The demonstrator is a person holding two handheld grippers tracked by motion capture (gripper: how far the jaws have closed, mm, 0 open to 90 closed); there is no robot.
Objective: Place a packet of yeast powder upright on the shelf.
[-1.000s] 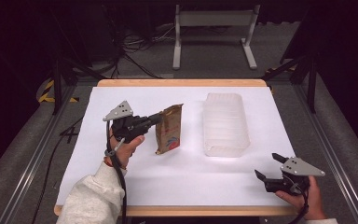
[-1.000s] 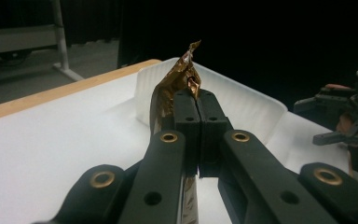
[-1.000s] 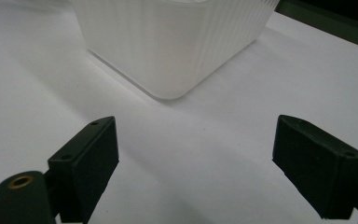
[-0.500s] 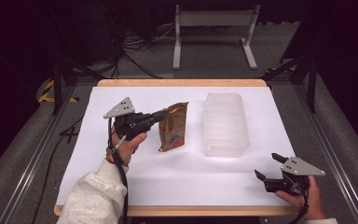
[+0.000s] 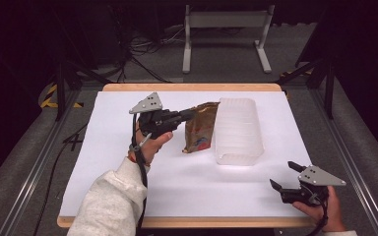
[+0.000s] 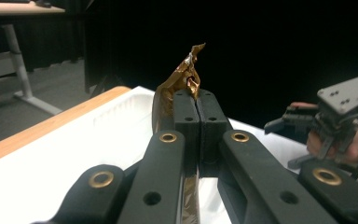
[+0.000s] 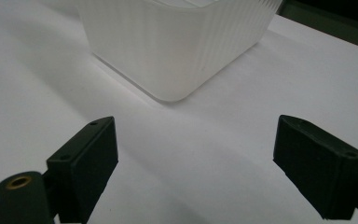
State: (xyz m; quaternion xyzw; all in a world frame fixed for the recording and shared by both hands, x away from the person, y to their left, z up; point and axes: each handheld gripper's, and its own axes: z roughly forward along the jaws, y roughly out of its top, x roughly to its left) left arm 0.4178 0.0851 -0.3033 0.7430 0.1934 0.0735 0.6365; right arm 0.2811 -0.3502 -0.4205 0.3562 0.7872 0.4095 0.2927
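I see the worktop point(image 5: 128, 162) spread with a white sheet, a wooden edge showing along its far side; on it, right of centre, stands a translucent ribbed plastic tub point(image 5: 238, 130), its near rounded corner also facing my right camera point(image 7: 168, 46); just beside the tub's left wall hangs a brown foil snack pouch point(image 5: 200, 128), crumpled at the top, its lower end at or close to the sheet, though I cannot tell if it touches. My left tongs point(image 5: 189, 115) are clenched on the pouch's upper edge; in the left gripper view the two black pads meet with the foil point(image 6: 182, 77) pinched between them and sticking up past the tips. My left hand point(image 5: 150, 142) grips the handle, a pale sleeve point(image 5: 110, 201) running back to the near edge. My right tongs point(image 5: 284, 177) sit low at the near right corner of the worktop, well apart from the tub; their jaws are spread wide, grasping nothing point(image 7: 193, 158).
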